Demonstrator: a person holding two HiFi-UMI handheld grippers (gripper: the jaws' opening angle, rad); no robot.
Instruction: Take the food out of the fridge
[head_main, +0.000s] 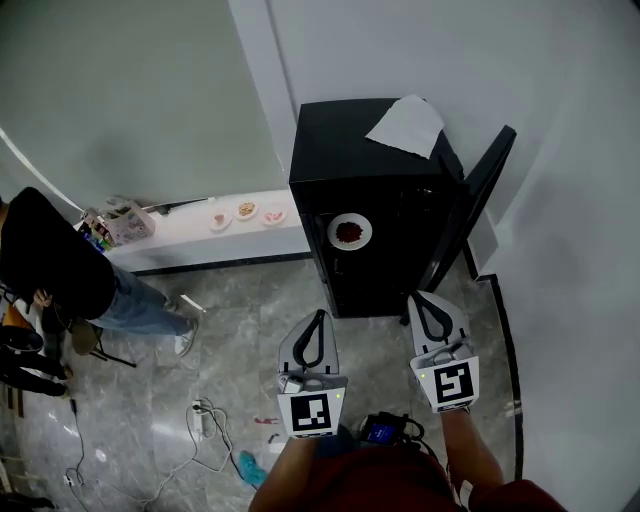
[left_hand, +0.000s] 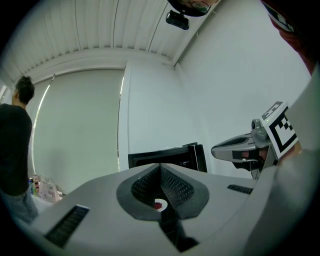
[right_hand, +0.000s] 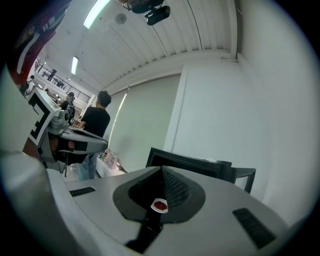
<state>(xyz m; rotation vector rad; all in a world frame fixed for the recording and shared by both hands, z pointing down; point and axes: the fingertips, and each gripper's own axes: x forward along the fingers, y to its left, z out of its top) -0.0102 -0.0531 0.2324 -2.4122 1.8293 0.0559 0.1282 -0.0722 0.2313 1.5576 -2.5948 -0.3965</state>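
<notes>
Fridge (head_main: 370, 160), black and low, stands against a white wall, its door (head_main: 480, 200) swung open to the right. A white sheet of paper (head_main: 407, 125) lies at the back right corner of its top. Left tongs (head_main: 318, 314) and right tongs (head_main: 416, 298) hover before the opening, jaws together, holding nothing. A white plate (head_main: 350, 232) of red food (head_main: 349, 233) sits inside, high in the opening.

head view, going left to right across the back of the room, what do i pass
person in a black top → bag → three small dishes → plate of red food inside the black fridge → sheet of paper on its top → open fridge door
</notes>
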